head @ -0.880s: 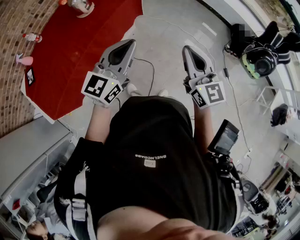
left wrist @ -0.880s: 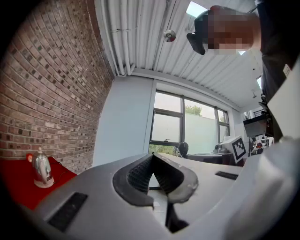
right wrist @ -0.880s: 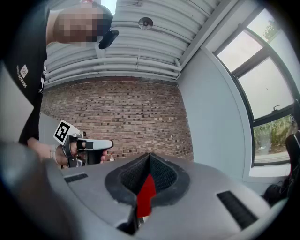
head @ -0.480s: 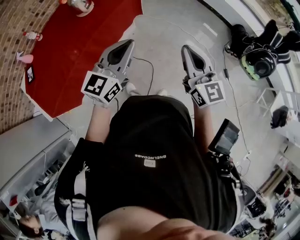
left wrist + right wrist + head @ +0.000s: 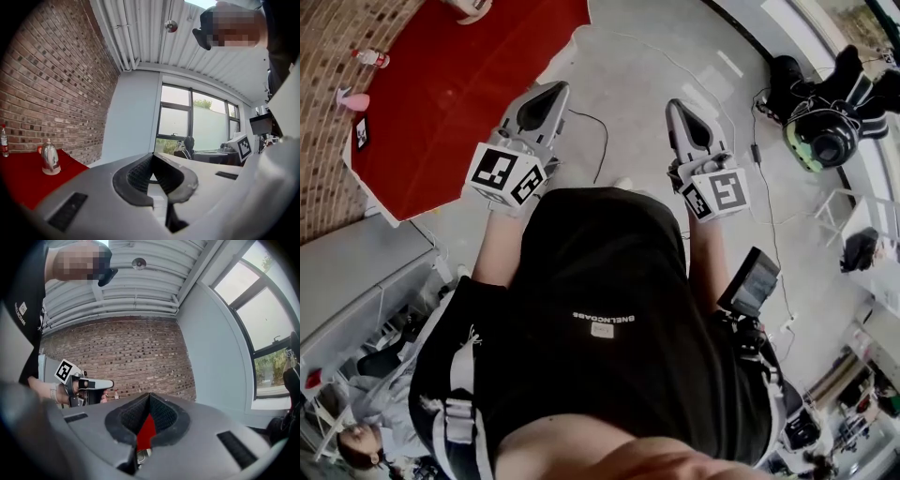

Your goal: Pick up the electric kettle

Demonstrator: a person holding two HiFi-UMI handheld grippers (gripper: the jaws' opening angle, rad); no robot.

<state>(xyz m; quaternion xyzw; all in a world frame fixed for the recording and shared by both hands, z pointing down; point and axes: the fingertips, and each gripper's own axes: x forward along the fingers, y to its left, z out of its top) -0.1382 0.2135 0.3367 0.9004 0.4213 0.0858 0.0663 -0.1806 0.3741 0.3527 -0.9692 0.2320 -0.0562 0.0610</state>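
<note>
The steel electric kettle [image 5: 50, 158] stands upright on a red-covered table [image 5: 21, 185] by the brick wall, far off to the left in the left gripper view. In the head view only its base [image 5: 474, 6] shows at the top edge, on the red table [image 5: 459, 94]. My left gripper [image 5: 555, 88] is held in the air beside the table's edge, jaws shut and empty. My right gripper [image 5: 675, 104] hangs over the grey floor, also shut with nothing in it. In the right gripper view, the left gripper [image 5: 89, 385] shows at the left.
A small bottle [image 5: 370, 58], a pink object [image 5: 349, 97] and a marker card [image 5: 361, 131] lie on the table near the brick wall. A cable [image 5: 598, 141] runs over the floor. Black gear and a helmet [image 5: 820, 122] lie at the right. A grey counter [image 5: 356, 272] is at the left.
The head view has shifted a little, so the table and kettle sit higher in the picture. Both grippers keep their places and stay shut.
</note>
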